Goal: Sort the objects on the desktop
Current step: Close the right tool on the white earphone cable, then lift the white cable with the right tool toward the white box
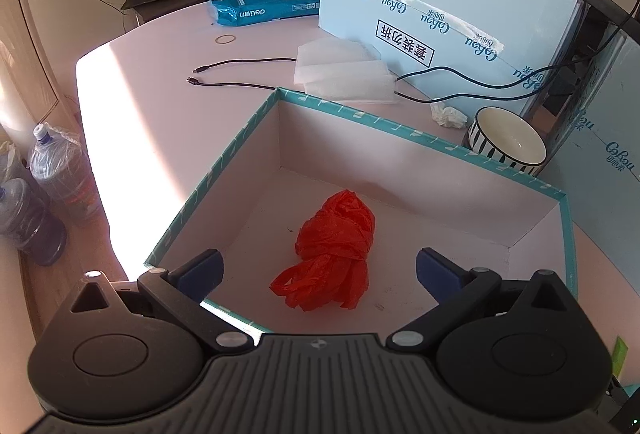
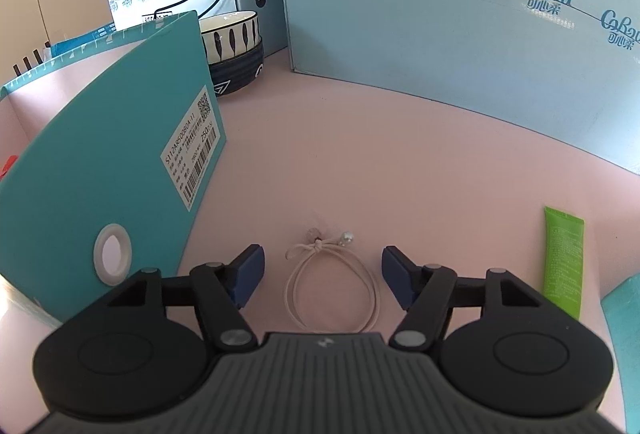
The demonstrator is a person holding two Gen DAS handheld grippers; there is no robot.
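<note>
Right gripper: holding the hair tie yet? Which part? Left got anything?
Nothing held. The right gripper is open, pads either side of the hair tie, not touching it. The left gripper is open above the red plastic bag.

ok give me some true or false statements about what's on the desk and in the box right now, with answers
1. A red plastic bag lies inside the teal box. True.
2. The right gripper is clamped on the green tube. False: the tube lies off to its right, untouched, and only the hair tie lies between the fingers, which do not press on it.
3. The hair tie lies on the pink desk, outside the box. True.
4. The left gripper holds the red bag. False: its fingers stand wide apart, clear of the bag.
5. The striped bowl sits inside the box. False: it stands outside, behind the far wall.
</note>
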